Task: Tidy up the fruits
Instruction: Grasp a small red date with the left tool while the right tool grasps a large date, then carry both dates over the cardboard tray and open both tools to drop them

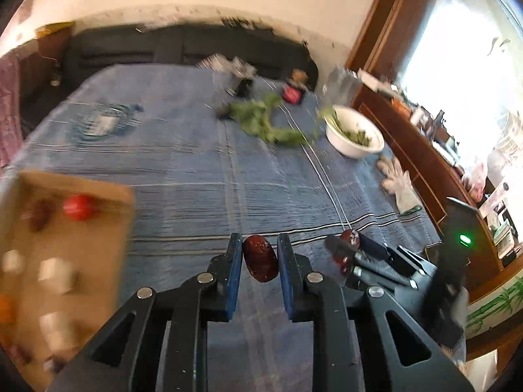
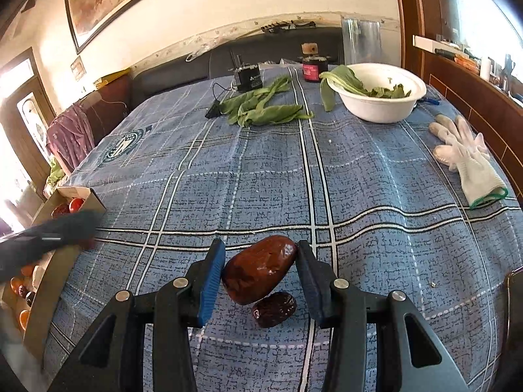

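My left gripper [image 1: 260, 258] is shut on a dark red jujube [image 1: 260, 263] and holds it above the blue checked tablecloth. My right gripper [image 2: 261, 272] is shut on a larger red-brown jujube [image 2: 258, 268], lifted above the cloth. A darker wrinkled jujube [image 2: 274, 309] lies on the cloth just below it. A cardboard box [image 1: 49, 261] at the left holds a red tomato [image 1: 80, 207], jujubes and pale pieces; it also shows in the right wrist view [image 2: 49, 281]. The right gripper appears in the left wrist view [image 1: 349, 248], and the left one in the right wrist view as a blurred dark arm [image 2: 45, 235].
A white bowl [image 2: 379, 93] with greens stands at the back right. Loose green leaves [image 2: 261, 104], a dark jar [image 2: 313, 65], a small black device [image 2: 249, 80] and a glass [image 2: 359, 40] are at the back. White gloves [image 2: 467, 156] lie at the right edge.
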The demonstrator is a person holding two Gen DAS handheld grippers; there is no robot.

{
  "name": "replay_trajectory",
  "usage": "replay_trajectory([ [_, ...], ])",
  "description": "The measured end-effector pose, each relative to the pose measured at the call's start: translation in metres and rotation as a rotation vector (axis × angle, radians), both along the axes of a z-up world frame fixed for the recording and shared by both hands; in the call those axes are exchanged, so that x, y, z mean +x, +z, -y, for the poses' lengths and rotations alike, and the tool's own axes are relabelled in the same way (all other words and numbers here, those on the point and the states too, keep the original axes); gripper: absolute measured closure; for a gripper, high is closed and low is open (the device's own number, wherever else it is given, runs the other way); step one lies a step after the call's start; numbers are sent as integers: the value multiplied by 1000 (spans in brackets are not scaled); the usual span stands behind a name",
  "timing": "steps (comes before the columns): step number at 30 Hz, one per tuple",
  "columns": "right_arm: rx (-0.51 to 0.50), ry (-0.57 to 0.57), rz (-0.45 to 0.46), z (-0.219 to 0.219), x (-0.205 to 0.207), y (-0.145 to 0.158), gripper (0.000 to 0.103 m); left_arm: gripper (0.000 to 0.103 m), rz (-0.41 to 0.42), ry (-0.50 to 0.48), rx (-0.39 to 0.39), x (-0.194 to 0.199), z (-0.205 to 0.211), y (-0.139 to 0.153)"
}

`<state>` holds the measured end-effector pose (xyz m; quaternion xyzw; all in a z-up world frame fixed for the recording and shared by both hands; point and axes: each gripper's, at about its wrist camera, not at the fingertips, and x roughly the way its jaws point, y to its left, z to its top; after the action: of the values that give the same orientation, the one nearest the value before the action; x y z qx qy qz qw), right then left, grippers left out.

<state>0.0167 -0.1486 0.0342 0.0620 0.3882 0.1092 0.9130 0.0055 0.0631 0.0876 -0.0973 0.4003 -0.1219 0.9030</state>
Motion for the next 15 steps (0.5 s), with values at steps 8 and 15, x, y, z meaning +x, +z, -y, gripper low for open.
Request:
replay_trajectory([
  [8,-21,65,80,-29,-21,21,55,82,75,268,80,-81,-116,30],
  [15,51,236,86,-99,-59,50,55,82,55,391,30,-115,-179,17],
])
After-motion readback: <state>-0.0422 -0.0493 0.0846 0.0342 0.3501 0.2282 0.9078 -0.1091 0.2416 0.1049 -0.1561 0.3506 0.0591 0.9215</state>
